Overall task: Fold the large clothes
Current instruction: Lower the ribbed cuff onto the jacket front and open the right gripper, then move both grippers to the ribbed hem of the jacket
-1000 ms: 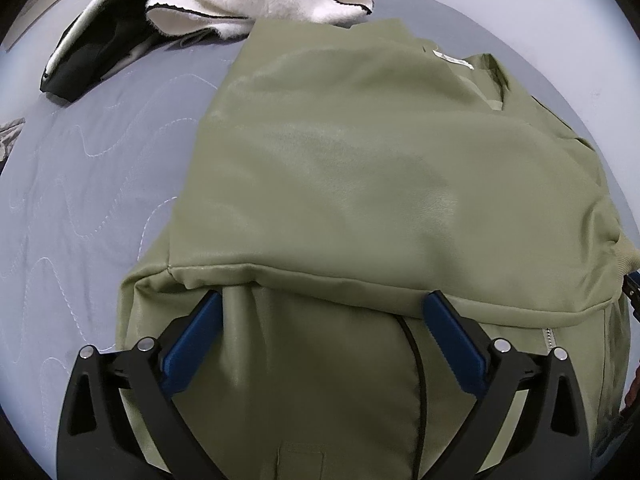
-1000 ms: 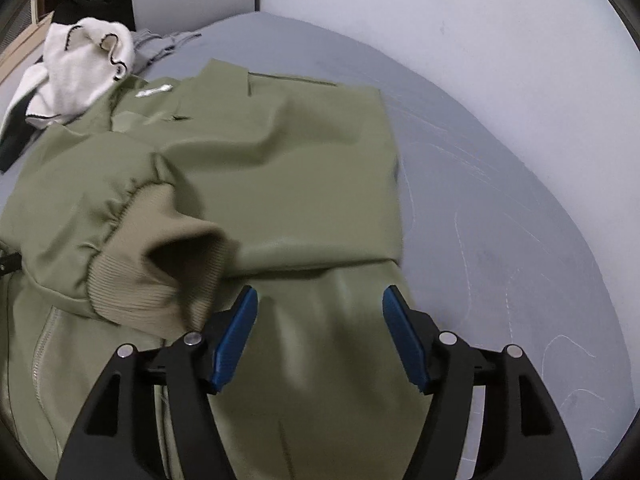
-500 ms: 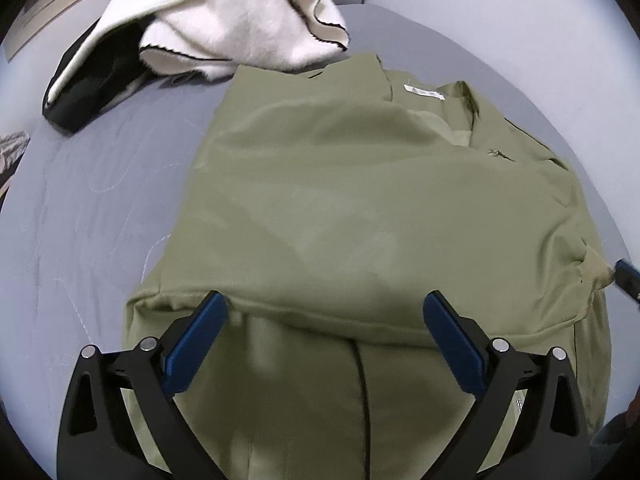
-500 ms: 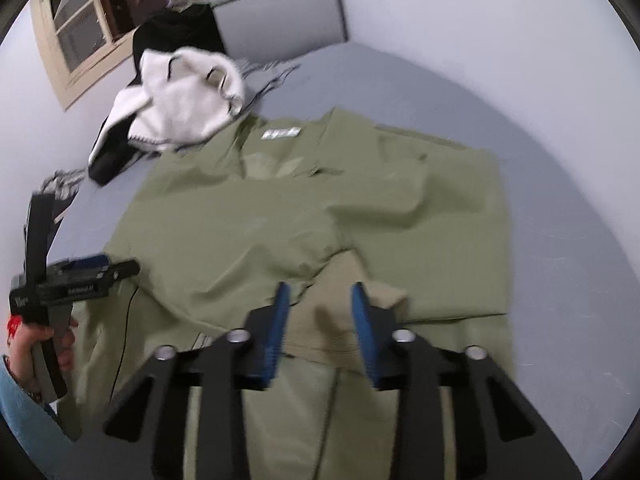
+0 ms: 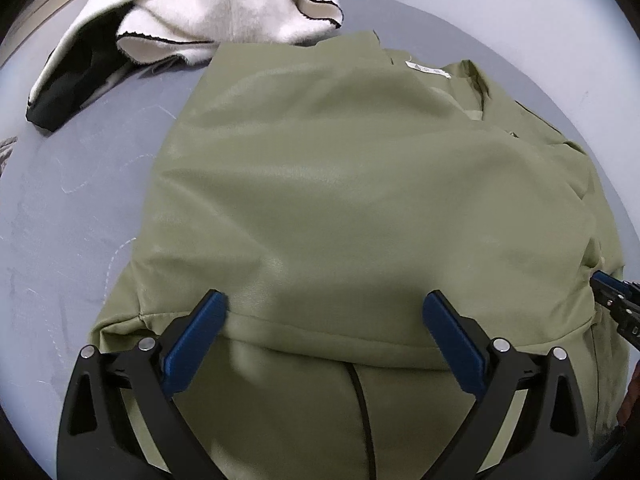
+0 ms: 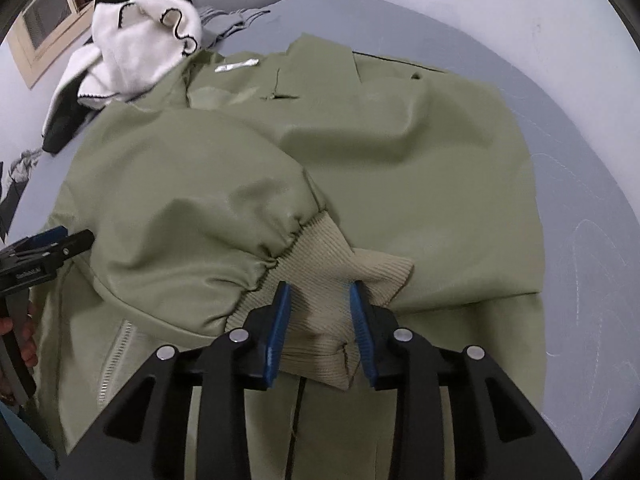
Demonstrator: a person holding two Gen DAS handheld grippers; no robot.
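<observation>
An olive green jacket (image 5: pixel 360 200) lies on the grey bed, collar and white label at the far end. A sleeve is folded across its body (image 6: pixel 192 208). My left gripper (image 5: pixel 324 312) is open, its blue fingers hovering over the jacket's near fold, holding nothing. My right gripper (image 6: pixel 318 304) is shut on the sleeve's ribbed cuff (image 6: pixel 332 272), which bunches between the blue pads. The left gripper also shows in the right wrist view (image 6: pixel 48 244) at the left edge; the right gripper's tip shows in the left wrist view (image 5: pixel 612 292).
A white fleece garment with black trim (image 5: pixel 224 4) and a black piece (image 5: pixel 68 84) lie heaped at the bed's far left, touching the jacket's collar. Grey quilted bed cover (image 5: pixel 68 208) shows left of the jacket and to its right (image 6: pixel 592 220). A pale wall stands behind.
My right gripper closed from open onto the sleeve cuff and has carried it across the jacket. The left gripper stayed open and shifted only slightly over the near fold.
</observation>
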